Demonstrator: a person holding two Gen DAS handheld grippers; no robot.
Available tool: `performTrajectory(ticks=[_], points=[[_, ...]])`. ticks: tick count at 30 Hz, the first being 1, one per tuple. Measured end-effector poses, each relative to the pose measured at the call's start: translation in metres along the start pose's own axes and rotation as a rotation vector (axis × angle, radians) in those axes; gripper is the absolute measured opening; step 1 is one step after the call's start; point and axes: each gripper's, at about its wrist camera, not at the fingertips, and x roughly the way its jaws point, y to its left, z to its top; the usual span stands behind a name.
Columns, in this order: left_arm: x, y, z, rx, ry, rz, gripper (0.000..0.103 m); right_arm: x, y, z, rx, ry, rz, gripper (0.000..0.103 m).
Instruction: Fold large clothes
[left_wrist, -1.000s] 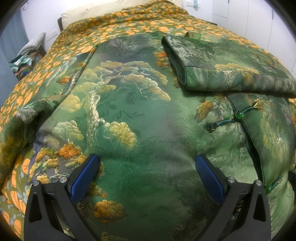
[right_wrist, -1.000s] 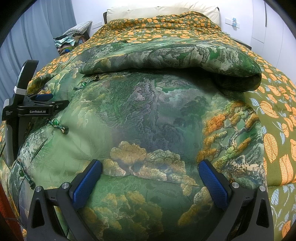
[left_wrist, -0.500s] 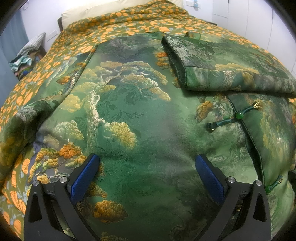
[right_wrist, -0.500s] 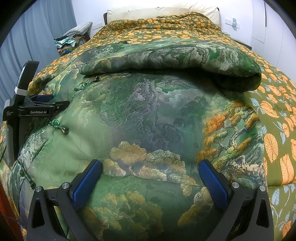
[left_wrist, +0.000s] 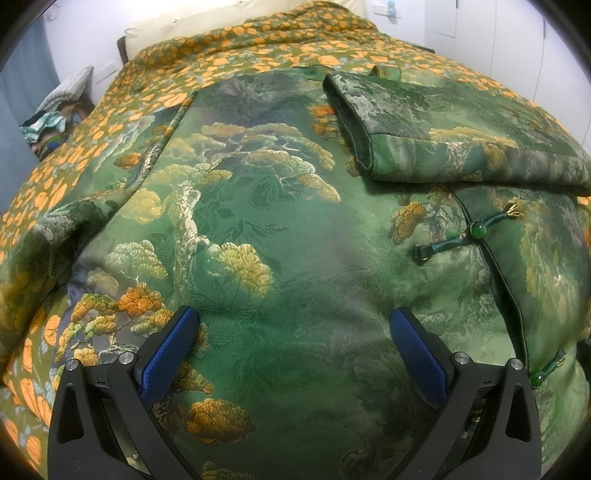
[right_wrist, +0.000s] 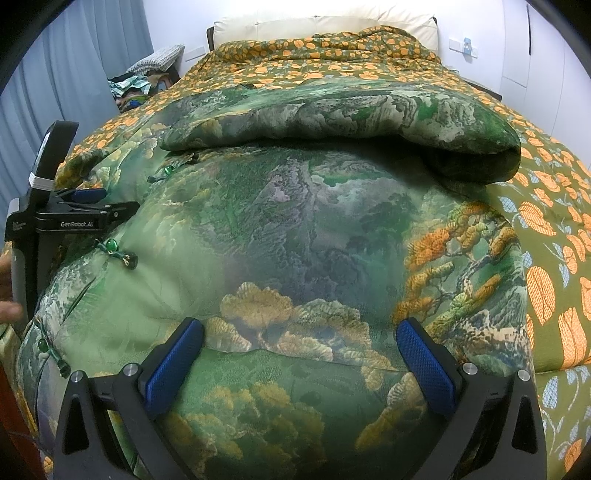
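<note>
- the big green brocade jacket with the pine-and-mountain weave (left_wrist: 280, 236) is spread front-up on the bed with the orange-leaf olive bedspread (left_wrist: 258, 40), filling everything ahead of both sets of fingers
- one sleeve, the wide green cuffed one (left_wrist: 436, 125), is already folded in across the chest. from the left gripper (left_wrist: 295, 349) it lies well ahead and off toward its right finger; from the right gripper (right_wrist: 299, 350) it runs straight across, far ahead of both fingers
- the other sleeve (left_wrist: 48, 240) looks not yet folded, it's bunched out beyond the left gripper's left finger
- the jade-bead frog button closures (left_wrist: 476, 230) look done up, sitting ahead of the left gripper's right finger
- left gripper: blue pads spread wide, nothing between them but flat cloth underneath, not pinching anything
- right gripper: same deal, wide apart and holding nothing. there's a fabric edge or crease (right_wrist: 295, 352) running across right between its fingertips
- so i'd say roughly a third in: one sleeve done; the second sleeve and the body folds left
- can't tell if the pads are actually touching the cloth or just above it
</note>
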Motion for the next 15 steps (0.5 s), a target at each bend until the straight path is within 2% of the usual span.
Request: performTrajectory(ticks=[5, 6, 8, 9, 11, 13, 14, 15], points=[[-0.002, 0.0, -0.001, -0.014, 0.018, -0.016, 0.103, 0.0, 0.0, 0.0, 0.0, 0.0, 0.0, 0.103], [-0.002, 0.002, 0.001, -0.021, 0.044, -0.027, 0.103, 0.0, 0.0, 0.0, 0.0, 0.0, 0.0, 0.103], [-0.004, 0.007, 0.005, -0.063, 0.149, -0.059, 0.103, 0.0, 0.0, 0.0, 0.0, 0.0, 0.0, 0.103], [-0.011, 0.012, 0.006, -0.099, 0.202, -0.097, 0.103, 0.0, 0.0, 0.0, 0.0, 0.0, 0.0, 0.103], [-0.034, 0.024, 0.004, -0.158, 0.235, -0.214, 0.101, 0.0, 0.0, 0.0, 0.0, -0.001, 0.0, 0.103], [-0.071, 0.048, 0.004, -0.23, 0.196, -0.354, 0.102, 0.0, 0.0, 0.0, 0.0, -0.001, 0.0, 0.103], [-0.096, 0.069, 0.004, -0.267, 0.14, -0.375, 0.102, 0.0, 0.0, 0.0, 0.0, -0.001, 0.0, 0.103], [-0.117, 0.089, 0.003, -0.298, 0.088, -0.366, 0.103, 0.0, 0.0, 0.0, 0.0, -0.001, 0.0, 0.103]])
